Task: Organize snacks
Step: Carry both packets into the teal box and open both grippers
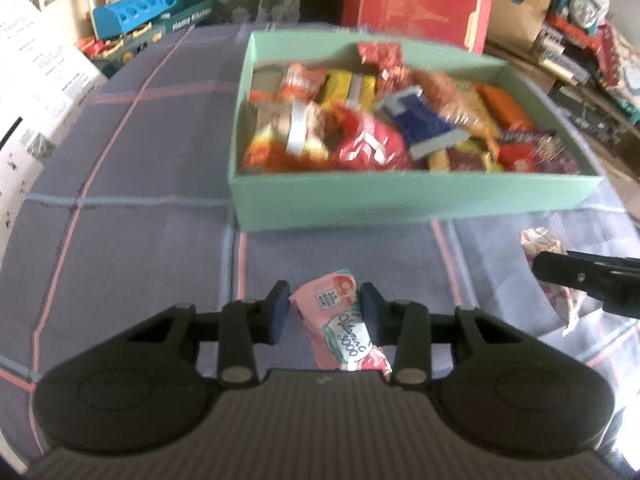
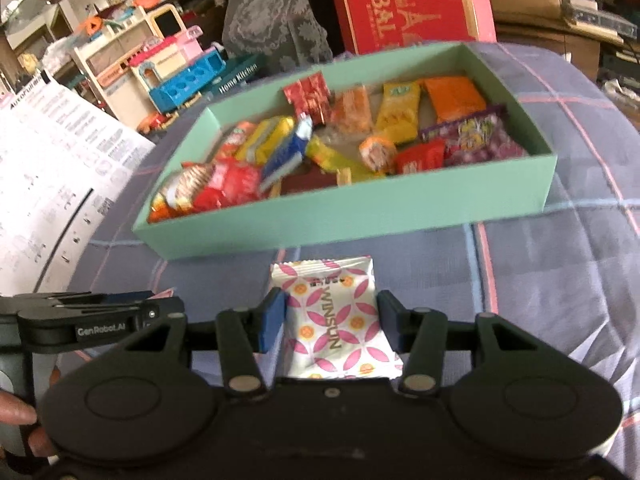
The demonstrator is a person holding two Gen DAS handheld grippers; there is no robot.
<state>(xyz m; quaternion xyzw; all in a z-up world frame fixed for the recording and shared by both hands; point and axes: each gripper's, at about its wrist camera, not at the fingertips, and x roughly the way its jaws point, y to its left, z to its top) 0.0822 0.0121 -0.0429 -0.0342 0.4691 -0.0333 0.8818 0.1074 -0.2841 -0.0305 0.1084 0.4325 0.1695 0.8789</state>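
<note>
Snack packets in both my grippers, short of the green box (image 1: pixel 408 200).
Left gripper (image 1: pixel 325 312) is narrowed onto a pink vitamin sachet (image 1: pixel 340 328); right gripper (image 2: pixel 332 320) is clamped on a white-and-pink wafer pack (image 2: pixel 332 312). Beyond them, the box sits on the checked cloth (image 1: pixel 140 220), crowded with mixed snacks (image 2: pixel 320 144).

A blue-grey checked cloth with pink lines (image 2: pixel 560 240) covers the table. Behind it stand a tall red cardboard box with gold lettering (image 2: pixel 408 4), a blue and pink plastic toy kitchen set (image 2: pixel 176 76) and white printed paper sheets (image 2: pixel 48 168) at left.
</note>
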